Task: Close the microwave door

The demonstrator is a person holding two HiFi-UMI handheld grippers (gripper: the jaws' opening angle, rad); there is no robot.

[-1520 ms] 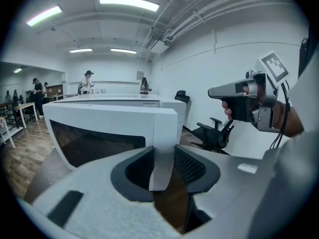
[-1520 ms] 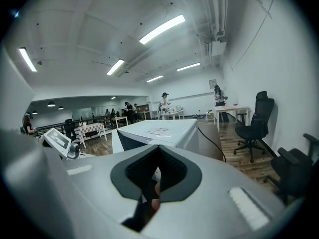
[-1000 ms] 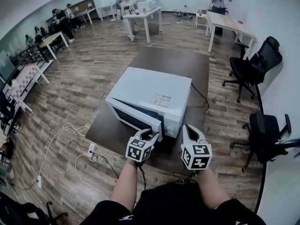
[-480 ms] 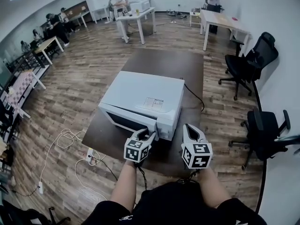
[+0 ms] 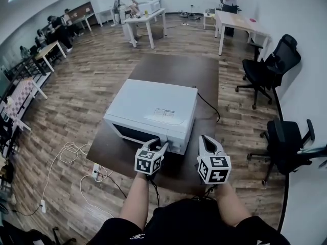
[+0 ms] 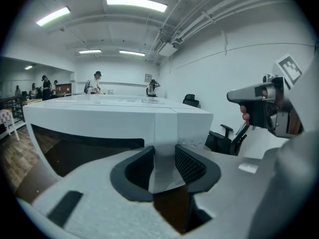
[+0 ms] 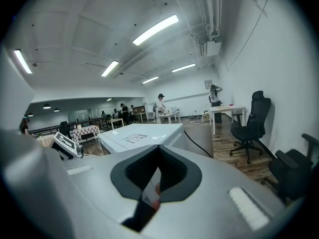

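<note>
The microwave (image 5: 153, 103) sits on the dark counter (image 5: 179, 68), its front facing the person. Its microwave door (image 5: 134, 131) now lies flush with the white body. 1 second ago the door's free edge stood swung out from the front, and half a second ago the gap was already narrower.

The left gripper (image 5: 155, 146) is at the microwave's front, at the right end of the door beside the control panel, having followed the door inward. In the left gripper view its 2 fingers (image 6: 190, 166) sit on either side of a white upright strip at the door's free edge. The strip fills the gap between them, so they are pinching it. The dark window (image 6: 84, 143) stretches away to the left of that strip.

The right gripper (image 5: 206, 139) hovers off the microwave's front right corner, apart from it, and has kept that spot through all 3 frames. In the right gripper view its fingers (image 7: 174, 173) are pressed almost together with only a thin slit between them and no object held. The microwave top (image 7: 142, 133) lies beyond.

A black cord (image 5: 209, 106) runs from the microwave's right rear across the counter.
</note>
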